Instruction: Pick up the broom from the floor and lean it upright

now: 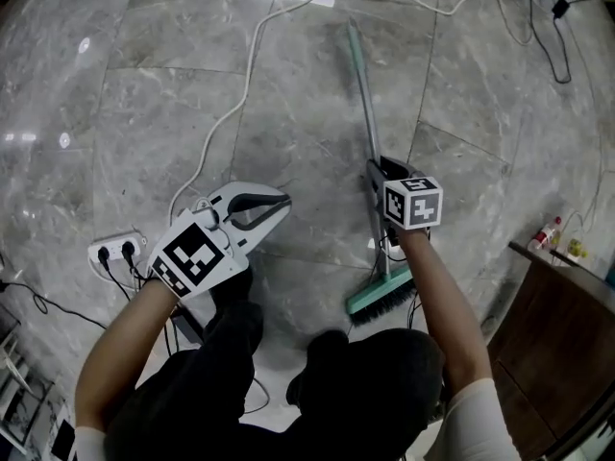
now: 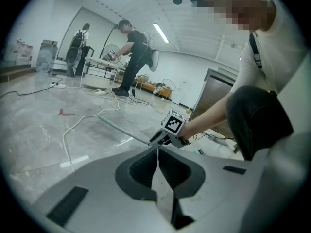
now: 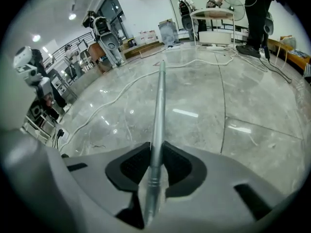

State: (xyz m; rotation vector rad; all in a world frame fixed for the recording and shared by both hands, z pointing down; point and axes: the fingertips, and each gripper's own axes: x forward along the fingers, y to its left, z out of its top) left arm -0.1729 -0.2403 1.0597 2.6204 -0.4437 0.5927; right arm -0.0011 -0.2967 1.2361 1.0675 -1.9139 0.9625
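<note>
Clamping my right tool [image 3: 155,154] on the broom [image 1: 365,113], which lies on the floor [image 1: 173,113], lets me lever it upright; my left tool [image 1: 274,207] is clenched, empty.

Left of the broom [image 1: 363,94] a wide strip of bare floor [image 1: 298,123] is left free. It is bounded further left by a white cable [image 1: 253,56], which is laid in a curve towards a power strip [image 1: 117,251]. Right of the broom the floor is open up to a wooden cabinet [image 1: 562,325]. At the broom's head the way is blocked by the person's legs [image 1: 370,377].
</note>
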